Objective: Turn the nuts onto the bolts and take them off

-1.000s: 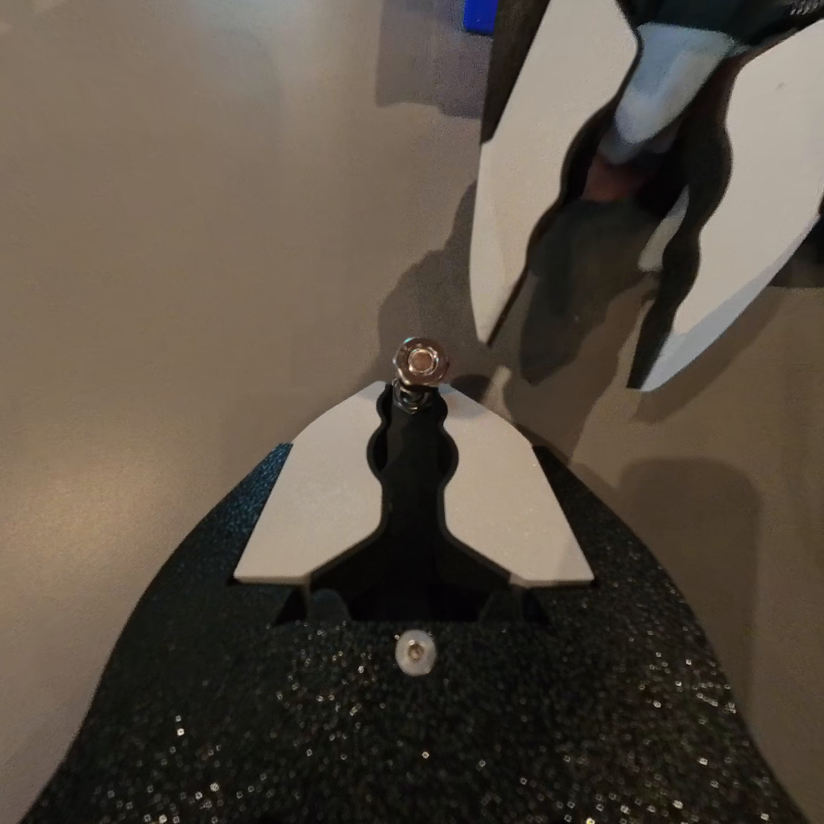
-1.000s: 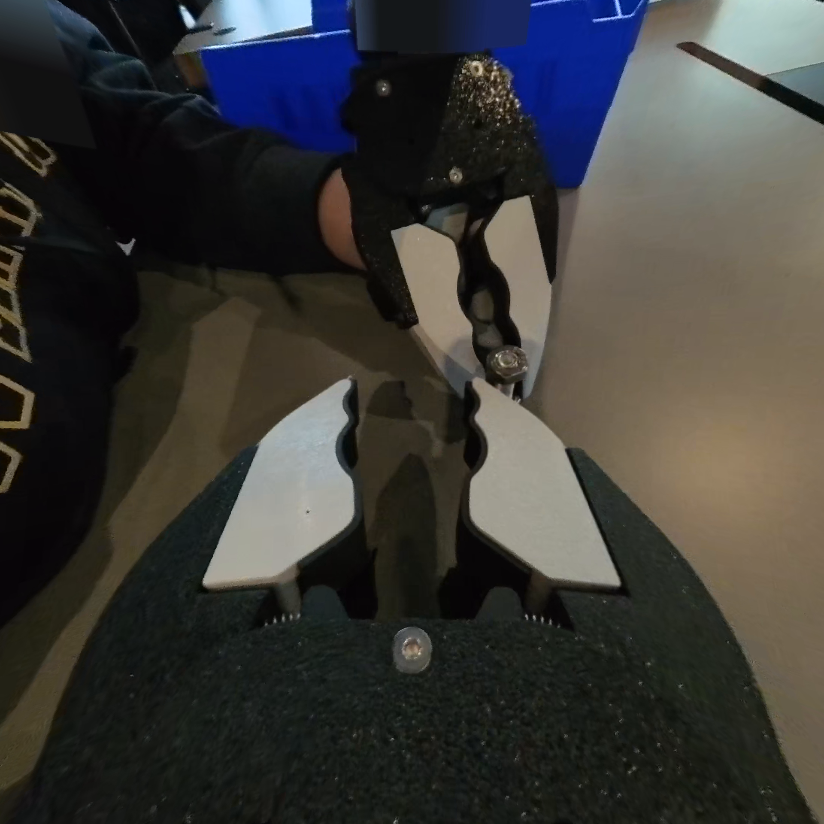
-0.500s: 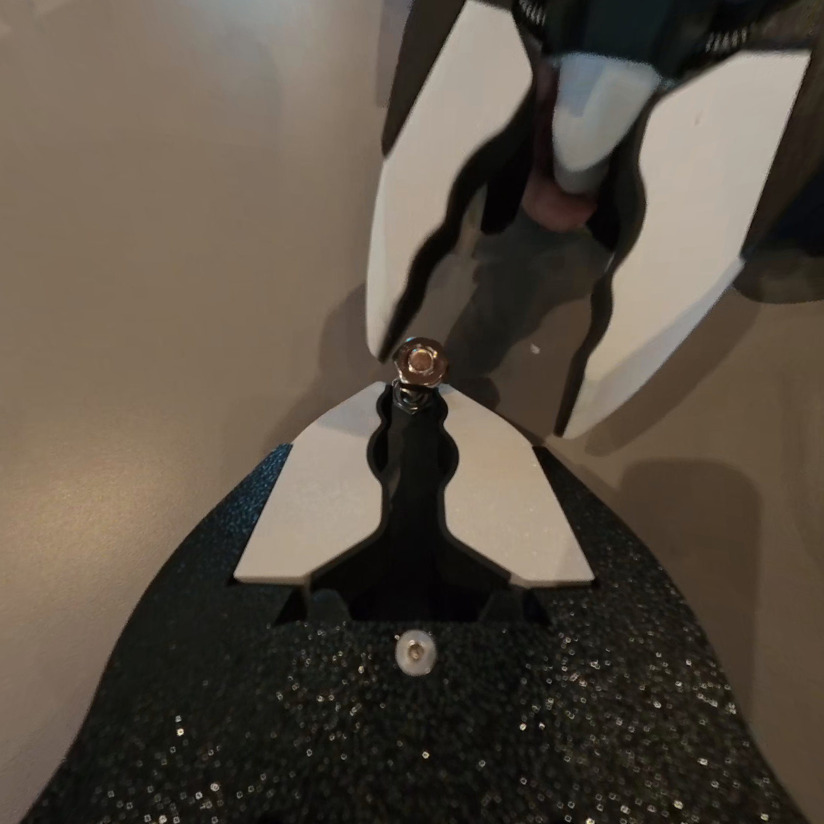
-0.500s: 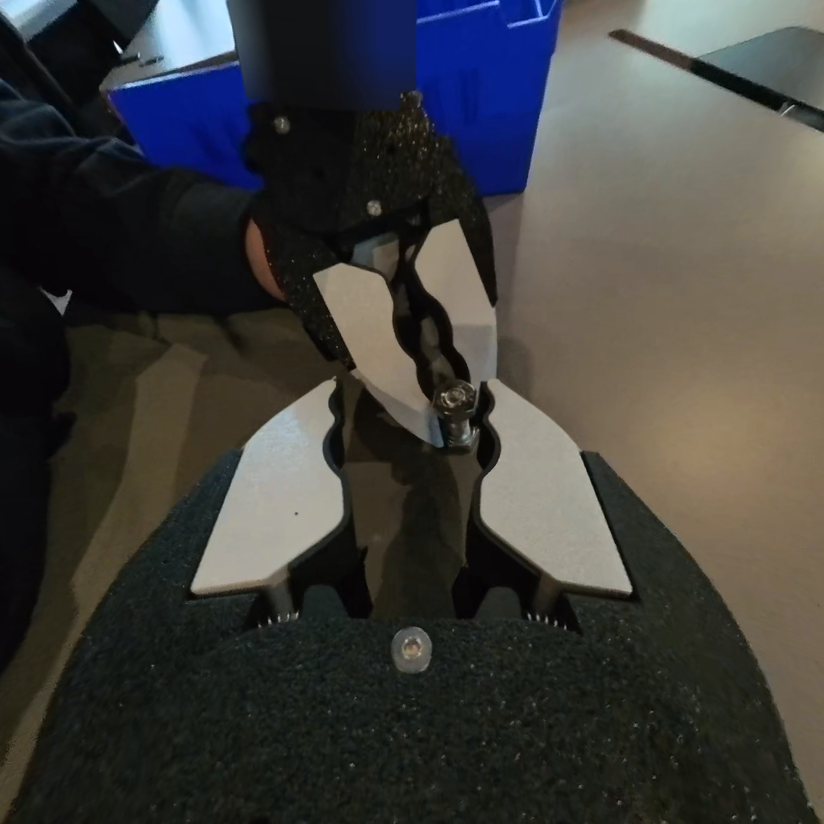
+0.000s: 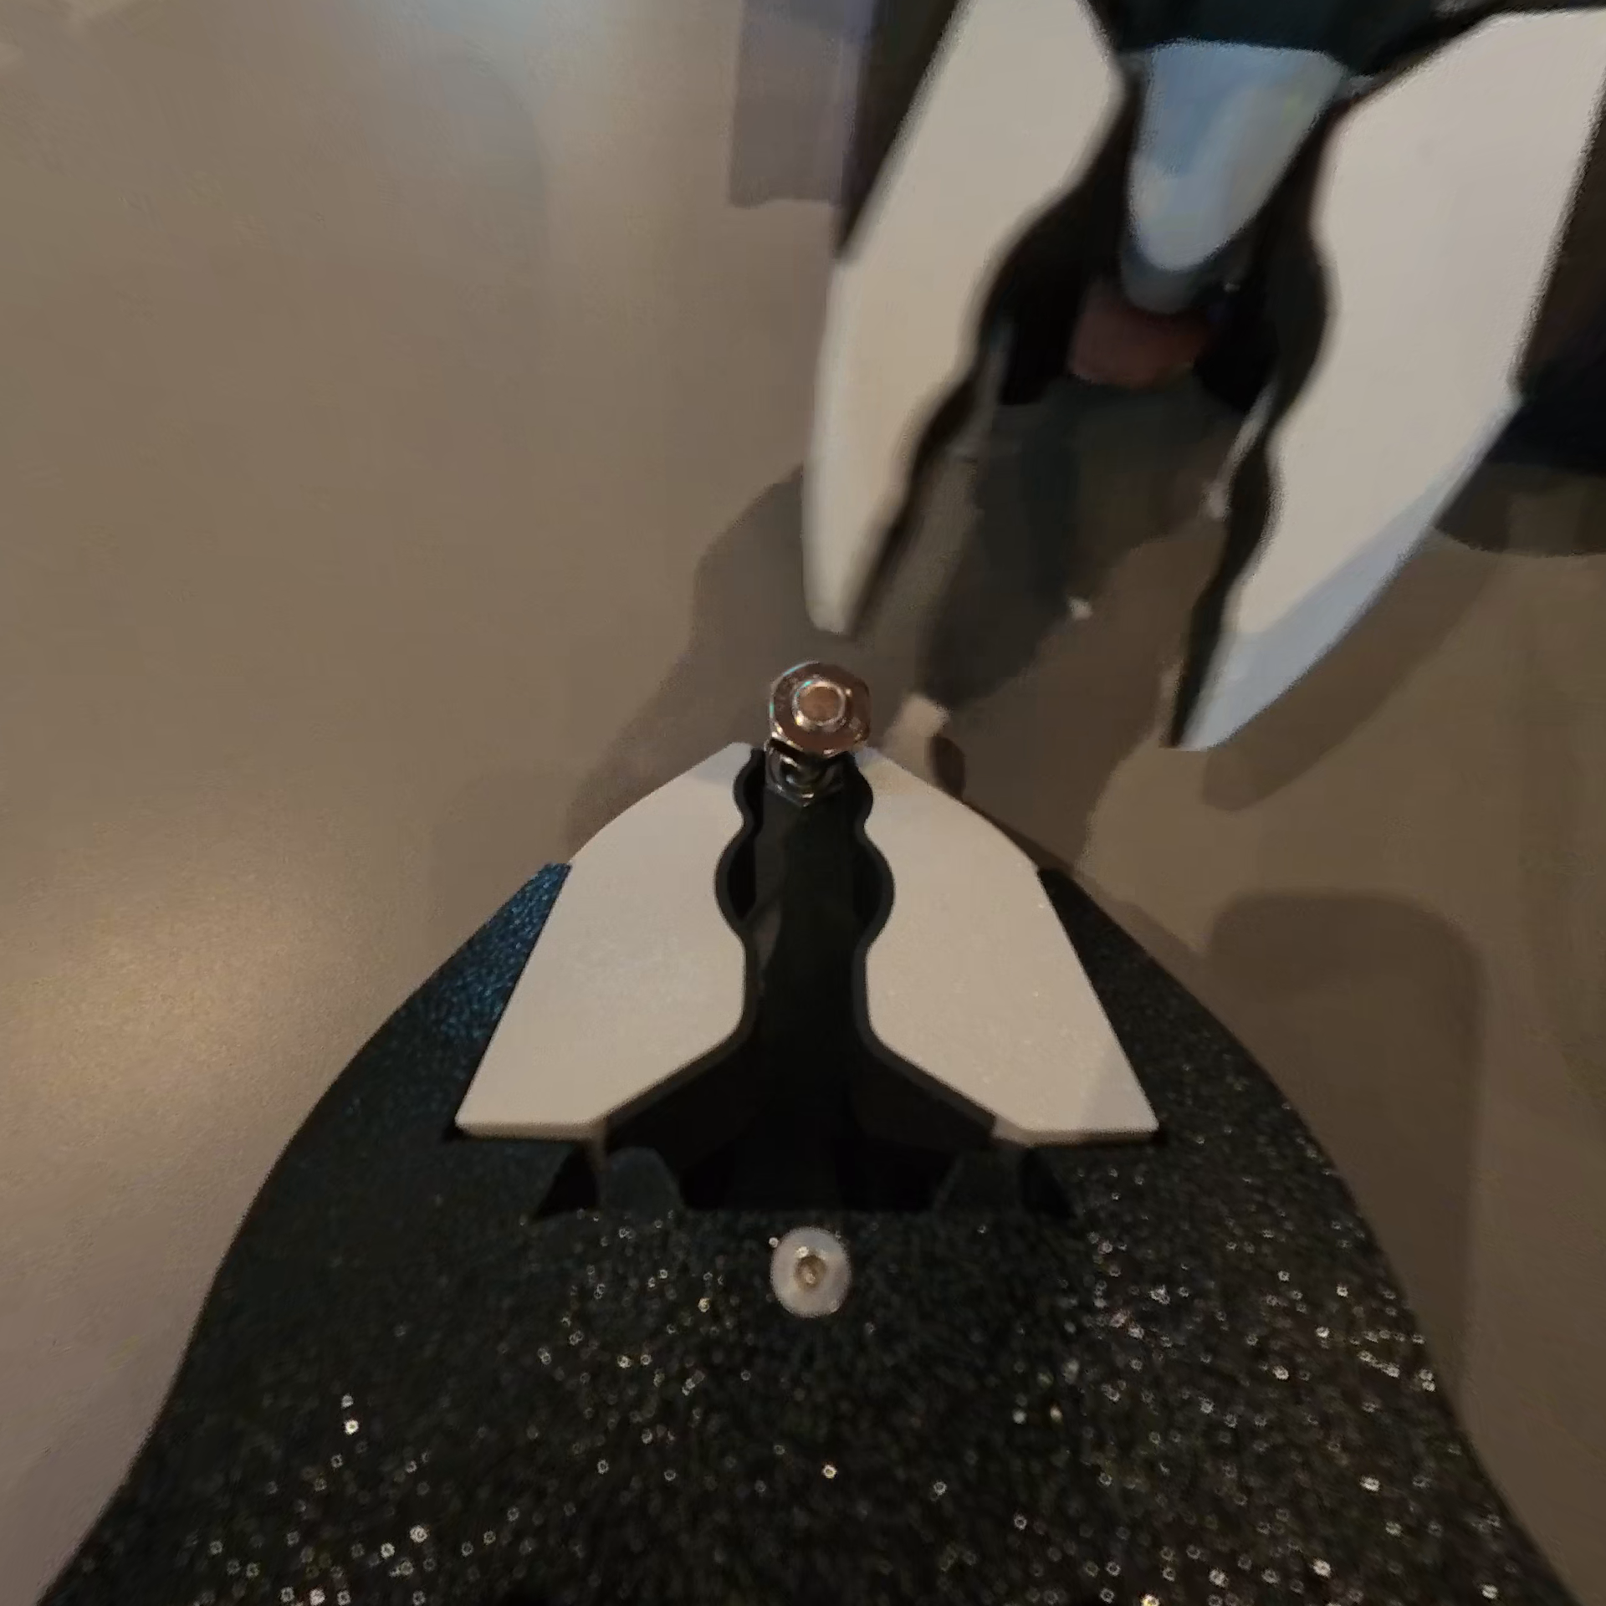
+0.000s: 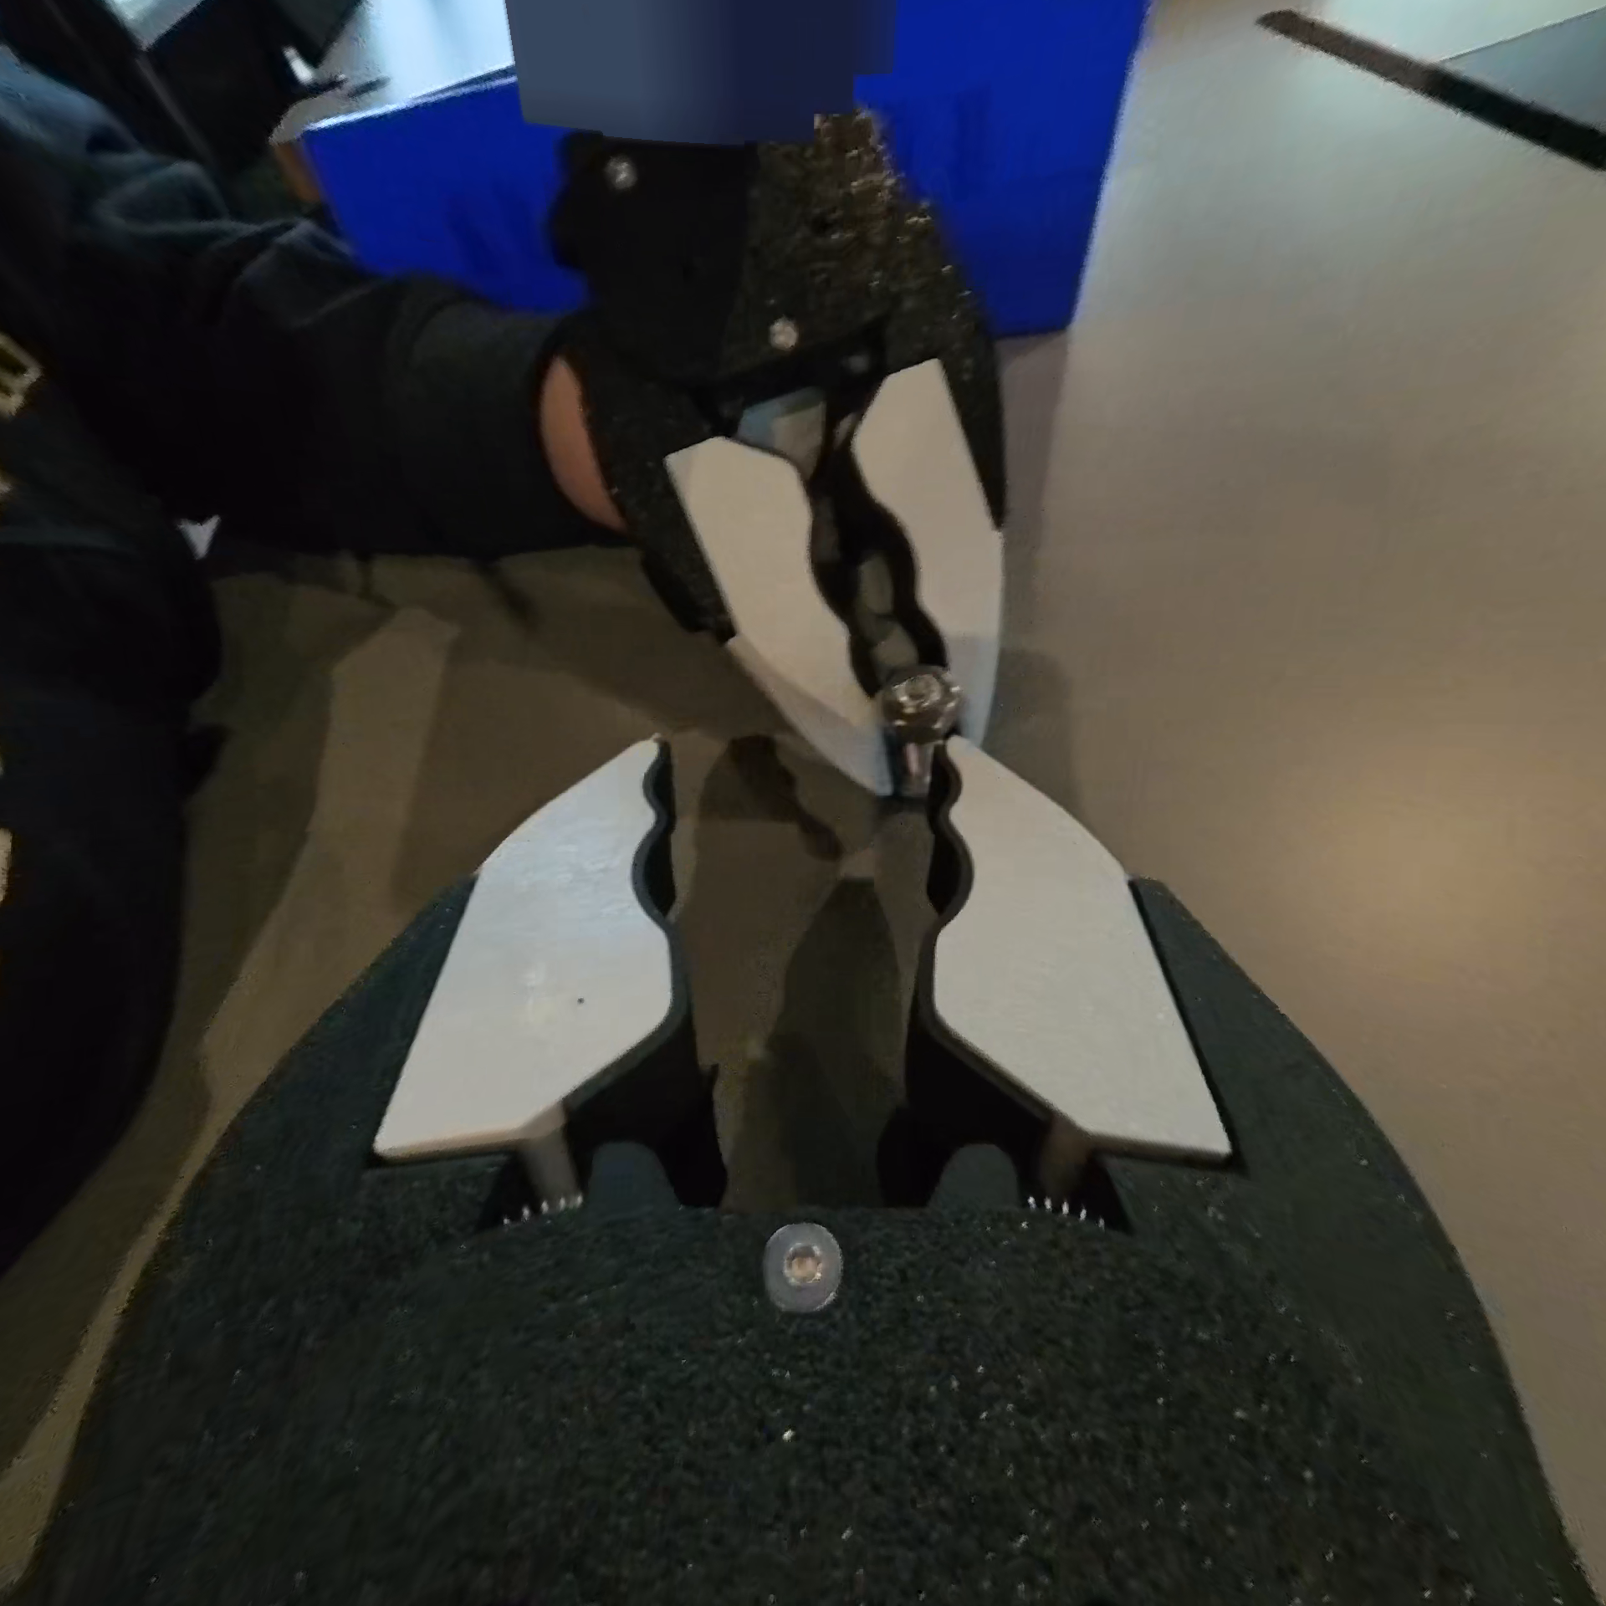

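My left gripper [image 5: 806, 758] is shut on a bolt [image 5: 795, 786], and a silver hex nut [image 5: 817, 714] sits on the bolt's end just past the fingertips. My right gripper [image 6: 804, 754] is open and empty. In the right wrist view the left gripper [image 6: 917, 760] points back at me with the nut [image 6: 921, 698] just beyond my right fingertip [image 6: 965, 773], not between the fingers. In the left wrist view the right gripper [image 5: 1012, 686] is blurred, up and to the right of the nut, clear of it.
A blue bin [image 6: 999, 174] stands behind the left gripper. A person's dark sleeve [image 6: 261, 391] fills the left of the right wrist view. The beige table top [image 6: 1304, 695] runs to the right, with a dark strip [image 6: 1434, 87] at its far corner.
The open right gripper closed in until the nut lay between its fingers, then drew back and to the right. The left gripper kept its hold on the bolt.
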Demonstrator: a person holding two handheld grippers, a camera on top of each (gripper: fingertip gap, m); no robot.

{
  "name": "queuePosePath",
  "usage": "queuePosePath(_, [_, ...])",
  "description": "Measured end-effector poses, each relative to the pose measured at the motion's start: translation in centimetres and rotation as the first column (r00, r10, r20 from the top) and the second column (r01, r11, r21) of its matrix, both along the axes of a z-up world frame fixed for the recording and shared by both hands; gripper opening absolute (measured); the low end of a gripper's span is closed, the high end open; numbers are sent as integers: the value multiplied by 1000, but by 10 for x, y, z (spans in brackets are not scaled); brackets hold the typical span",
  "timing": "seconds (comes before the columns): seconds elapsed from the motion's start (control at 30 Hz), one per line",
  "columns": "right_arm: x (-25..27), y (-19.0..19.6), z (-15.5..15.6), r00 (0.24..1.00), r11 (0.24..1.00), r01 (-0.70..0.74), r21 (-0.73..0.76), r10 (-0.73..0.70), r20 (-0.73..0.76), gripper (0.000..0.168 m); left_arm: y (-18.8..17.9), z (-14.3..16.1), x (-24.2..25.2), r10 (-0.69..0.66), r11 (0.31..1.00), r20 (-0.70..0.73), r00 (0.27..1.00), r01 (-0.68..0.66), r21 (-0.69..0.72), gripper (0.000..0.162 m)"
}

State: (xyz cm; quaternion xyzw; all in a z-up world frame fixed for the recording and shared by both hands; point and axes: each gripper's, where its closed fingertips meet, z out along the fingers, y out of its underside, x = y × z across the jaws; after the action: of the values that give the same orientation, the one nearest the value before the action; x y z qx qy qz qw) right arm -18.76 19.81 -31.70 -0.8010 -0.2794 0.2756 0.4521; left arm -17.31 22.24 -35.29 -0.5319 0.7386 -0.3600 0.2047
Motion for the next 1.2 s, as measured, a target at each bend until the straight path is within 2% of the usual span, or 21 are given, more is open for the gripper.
queuePosePath(0.1, [2, 13, 4, 999, 998, 50, 33, -49, -10, 61, 0, 0, 0, 0, 1000, 0, 1000, 0, 0, 16])
queuePosePath(0.27, [-6, 19, 1, 1000, 1000, 11, 22, -11, 10, 63, 0, 0, 0, 0, 1000, 0, 1000, 0, 0, 16])
queuePosePath(0.6, [-8, 1, -4, 997, 999, -34, 22, 33, 63, 67, 0, 0, 0, -1, 1000, -1, 1000, 1, -4, 17])
queuePosePath(0.67, [-13, -14, -4, 994, 994, -106, -8, 106, 35, 50, 0, 0, 0, -1, 1000, -2, 1000, 1, -5, 17])
queuePosePath(0.7, [-12, -18, -6, 993, 993, -114, -26, 115, 32, 50, 0, 0, 0, -1, 1000, -1, 1000, 1, -4, 17])
queuePosePath(1.03, [2, 12, 3, 999, 999, 32, 1, -32, -31, 56, 0, 0, 0, -1, 1000, -1, 1000, 1, -2, 16])
queuePosePath(1.2, [-1, 19, 3, 998, 999, 37, -15, -38, -48, 57, 0, 0, 0, -1, 1000, -1, 1000, 1, -3, 16])
